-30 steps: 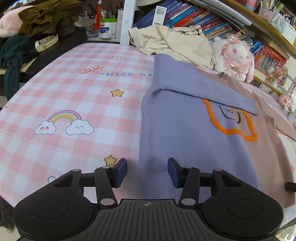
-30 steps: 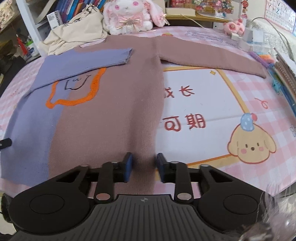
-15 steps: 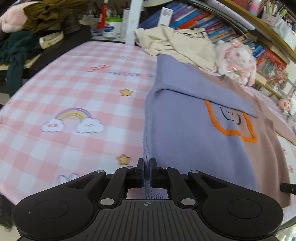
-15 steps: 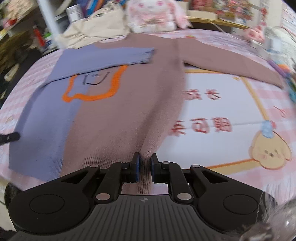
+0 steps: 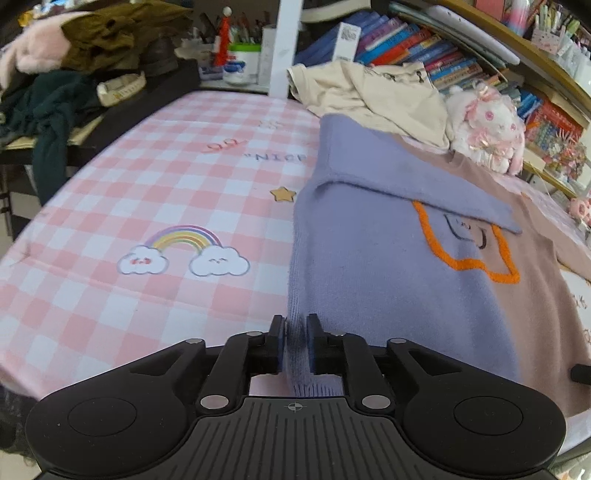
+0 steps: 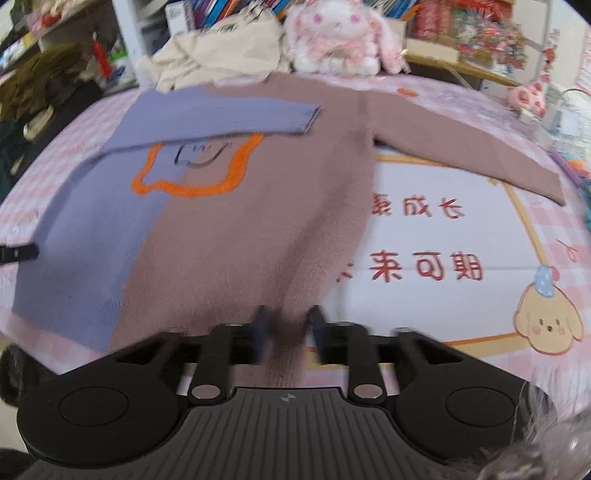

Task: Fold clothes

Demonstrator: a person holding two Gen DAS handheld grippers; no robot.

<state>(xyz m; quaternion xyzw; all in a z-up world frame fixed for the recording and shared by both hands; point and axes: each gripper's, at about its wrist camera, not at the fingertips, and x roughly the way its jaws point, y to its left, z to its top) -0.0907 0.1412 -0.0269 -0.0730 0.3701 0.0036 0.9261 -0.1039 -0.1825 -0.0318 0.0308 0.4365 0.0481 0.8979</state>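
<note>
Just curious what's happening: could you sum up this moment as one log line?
step: hem grasp | left gripper: shut on sweater purple corner | right gripper: shut on brown hem | purple sleeve: folded across chest

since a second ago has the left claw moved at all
Yes. The left claw has closed on the sweater hem and carried it forward: the rainbow print on the tablecloth now sits farther ahead.

Your purple-and-brown knit sweater (image 6: 236, 229) lies flat on the pink checked tablecloth (image 5: 122, 206), one sleeve folded across its chest. Behind it sit a crumpled cream garment (image 6: 218, 55) and, to its right, a white plush rabbit (image 6: 340, 33).
</note>
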